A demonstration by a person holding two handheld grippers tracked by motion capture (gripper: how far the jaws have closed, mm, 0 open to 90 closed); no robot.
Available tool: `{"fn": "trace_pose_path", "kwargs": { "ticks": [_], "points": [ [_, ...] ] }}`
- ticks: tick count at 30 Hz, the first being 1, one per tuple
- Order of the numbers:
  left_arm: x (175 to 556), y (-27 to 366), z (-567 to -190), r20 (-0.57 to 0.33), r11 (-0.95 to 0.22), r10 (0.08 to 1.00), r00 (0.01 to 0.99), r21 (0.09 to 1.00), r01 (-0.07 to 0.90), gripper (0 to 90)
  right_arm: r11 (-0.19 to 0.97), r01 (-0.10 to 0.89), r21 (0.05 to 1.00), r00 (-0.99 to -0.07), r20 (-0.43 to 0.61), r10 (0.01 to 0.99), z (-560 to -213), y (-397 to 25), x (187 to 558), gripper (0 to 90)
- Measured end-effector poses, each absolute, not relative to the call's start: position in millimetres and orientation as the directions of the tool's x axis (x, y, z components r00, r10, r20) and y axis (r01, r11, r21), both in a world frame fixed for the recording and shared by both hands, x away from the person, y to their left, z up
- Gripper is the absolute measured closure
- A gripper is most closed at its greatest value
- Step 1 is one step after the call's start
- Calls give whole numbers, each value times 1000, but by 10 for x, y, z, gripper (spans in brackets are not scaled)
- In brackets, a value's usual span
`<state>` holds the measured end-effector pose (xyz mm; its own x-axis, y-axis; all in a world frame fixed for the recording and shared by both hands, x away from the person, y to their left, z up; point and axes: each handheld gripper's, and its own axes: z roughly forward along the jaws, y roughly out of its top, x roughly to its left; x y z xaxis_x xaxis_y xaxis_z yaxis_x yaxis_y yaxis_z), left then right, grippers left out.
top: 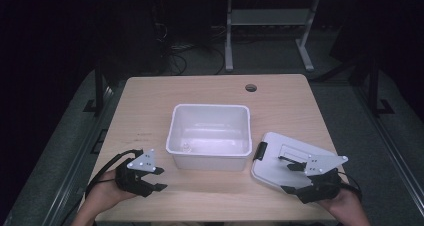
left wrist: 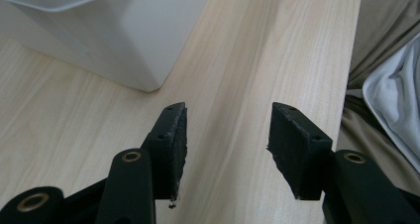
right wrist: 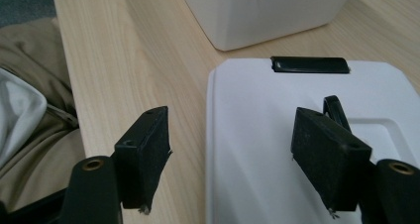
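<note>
We see a white lid (top: 285, 158) lying flat on the table's near right part, just right of the bin (top: 210, 131) and turned at a slant to it. It is a rounded rectangle with a black latch (top: 260, 151) on the edge facing the bin and a recessed panel on top. The bin, white and rectangular, stands upright and uncovered mid-table.

Light wood table (top: 150, 101) with lengthwise grain and a round hole (top: 251, 88) near the far right corner. Grey floor (top: 65, 136) all around. Beyond the far edge, pale frame (top: 229, 36) of a second table on two footed legs, with black cables (top: 175, 51) tangled just left. Dark post (top: 99, 86) beside the left edge, another (top: 372, 86) beside the right
</note>
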<state>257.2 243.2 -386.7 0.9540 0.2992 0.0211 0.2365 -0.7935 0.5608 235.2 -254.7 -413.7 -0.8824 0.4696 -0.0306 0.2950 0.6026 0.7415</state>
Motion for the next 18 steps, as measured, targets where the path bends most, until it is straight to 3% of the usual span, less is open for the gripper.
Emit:
{"fn": "trace_pose_path", "kwargs": {
  "ticks": [18],
  "points": [
    [2533, 2445, -4097, -10, -763, 324, 946, 589, 267, 456, 614, 285, 736, -889, -36, 456, -4092, -2506, 2345, 304]
  ]
}}
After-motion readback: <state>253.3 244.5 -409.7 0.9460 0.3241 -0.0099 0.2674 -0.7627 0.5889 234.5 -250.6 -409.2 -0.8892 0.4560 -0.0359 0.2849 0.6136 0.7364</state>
